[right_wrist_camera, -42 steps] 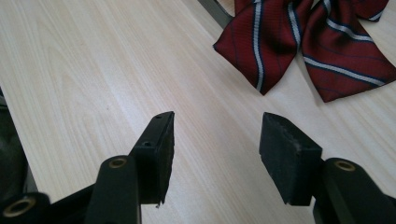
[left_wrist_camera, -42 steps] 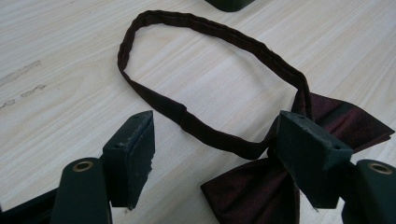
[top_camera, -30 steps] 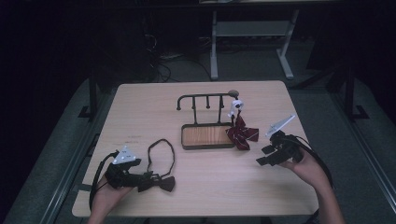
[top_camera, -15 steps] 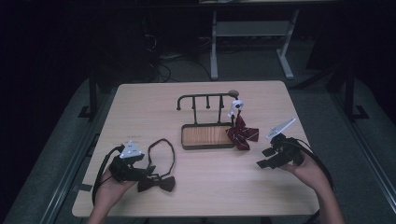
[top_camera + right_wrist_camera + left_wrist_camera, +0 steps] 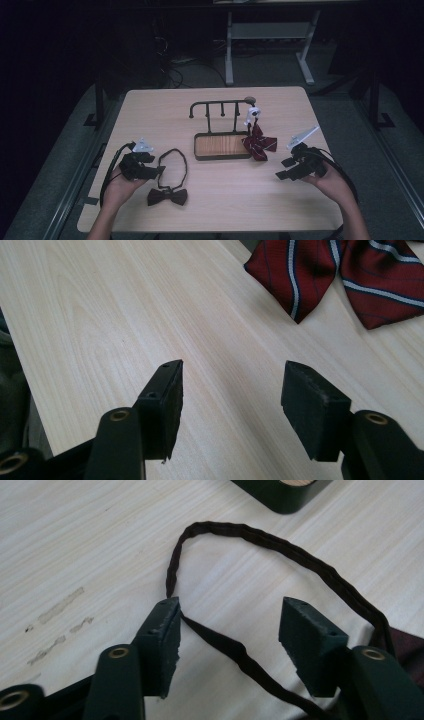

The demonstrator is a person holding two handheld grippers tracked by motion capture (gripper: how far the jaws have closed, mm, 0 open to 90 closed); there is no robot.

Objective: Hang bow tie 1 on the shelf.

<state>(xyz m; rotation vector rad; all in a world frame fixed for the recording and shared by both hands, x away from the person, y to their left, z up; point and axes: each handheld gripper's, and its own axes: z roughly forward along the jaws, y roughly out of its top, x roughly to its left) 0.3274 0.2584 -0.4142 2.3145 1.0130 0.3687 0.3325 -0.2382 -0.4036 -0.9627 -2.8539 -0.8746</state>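
The desk (image 5: 300,210) carries a hook rack (image 5: 220,130). The dark bow tie (image 5: 167,196) lies just beside the left tool (image 5: 227,630); its jaws, just narrowing, straddle the limp strap (image 5: 235,652) without pinching. Light, floppy: probably best taken by the strap. Right tool (image 5: 230,400) gapes empty.

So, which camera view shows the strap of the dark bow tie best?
The left gripper view: the strap loops close up on the table, one strand running between the open jaws of the left gripper, which have just been closing. The high view shows the whole loop small, above the bow. The right gripper view shows the red striped bow tie instead.
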